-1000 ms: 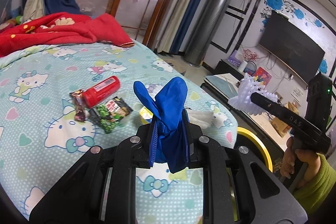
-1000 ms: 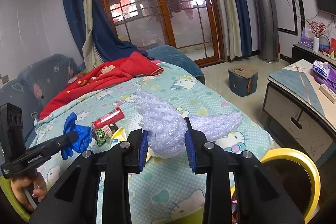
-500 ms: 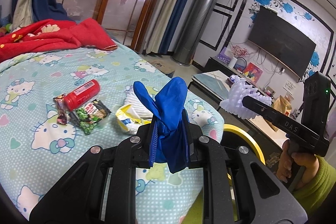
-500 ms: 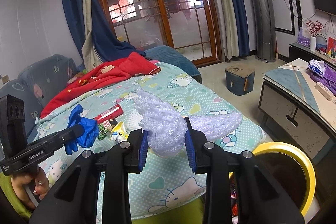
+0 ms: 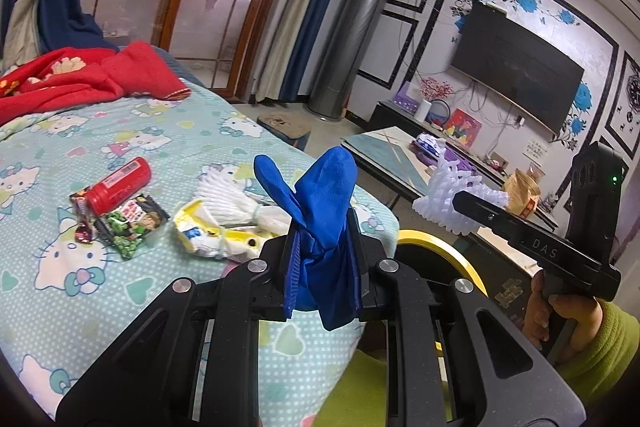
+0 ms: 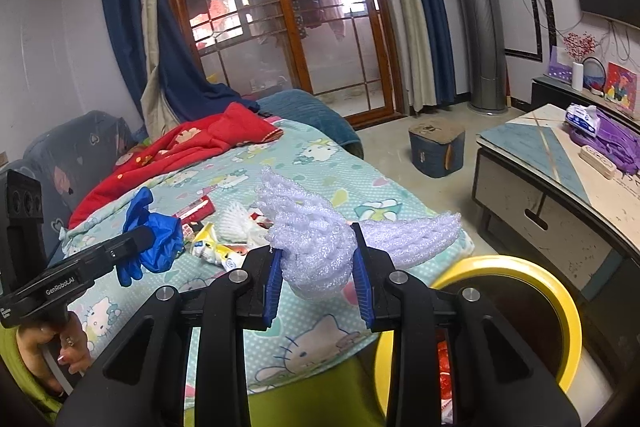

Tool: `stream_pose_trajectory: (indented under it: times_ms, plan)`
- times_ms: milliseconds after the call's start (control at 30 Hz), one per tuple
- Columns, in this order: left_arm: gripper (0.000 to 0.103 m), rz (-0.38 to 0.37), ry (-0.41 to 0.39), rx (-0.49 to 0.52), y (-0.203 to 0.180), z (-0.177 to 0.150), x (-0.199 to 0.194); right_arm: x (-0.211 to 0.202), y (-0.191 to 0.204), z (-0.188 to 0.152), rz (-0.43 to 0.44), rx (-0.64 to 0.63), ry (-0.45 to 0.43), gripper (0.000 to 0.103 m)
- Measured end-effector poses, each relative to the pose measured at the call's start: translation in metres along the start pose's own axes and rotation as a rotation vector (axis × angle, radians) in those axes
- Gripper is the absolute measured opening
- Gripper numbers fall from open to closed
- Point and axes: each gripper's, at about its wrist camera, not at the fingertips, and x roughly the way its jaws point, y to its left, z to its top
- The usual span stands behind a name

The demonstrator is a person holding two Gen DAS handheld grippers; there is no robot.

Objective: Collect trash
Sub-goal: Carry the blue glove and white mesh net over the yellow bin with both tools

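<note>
A: The left gripper (image 5: 322,259) is pinching a blue glove (image 5: 324,211), and the glove's fingers stick up above the jaws

B: And the right gripper (image 6: 318,281)?

A: It is clamped on a white foam net (image 6: 316,239), with one end of the net trailing off to the right. Both grippers are held in the air at the foot corner of the bed (image 6: 344,187), near the yellow-rimmed bin (image 6: 560,299) that stands on the floor just beside that corner

B: What trash is on the bed?

A: A red bottle (image 5: 120,183) lying on its side, a green snack packet (image 5: 132,223) touching it, a small dark candy wrapper (image 5: 82,219) on the bottle's other side, then a yellow and white wrapper (image 5: 204,231) and a white foam sleeve (image 5: 228,199) nearer the bed's edge

B: Anything in the bin?

A: Something red shows inside it in the right wrist view, but I cannot tell what it is
</note>
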Motion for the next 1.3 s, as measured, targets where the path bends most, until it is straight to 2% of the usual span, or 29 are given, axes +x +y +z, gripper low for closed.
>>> stream_pose_trajectory:
  times_ms: [700,1300]
  plan:
    - [0.013,-0.084,0.047,0.113,-0.047,-0.006,0.027,-0.033,-0.049,-0.018,-0.092,0.104,-0.014,0.029]
    - [0.014,-0.171,0.109,0.230,-0.092,-0.016,0.063,-0.044,-0.084,-0.024,-0.144,0.208,-0.008,0.029]
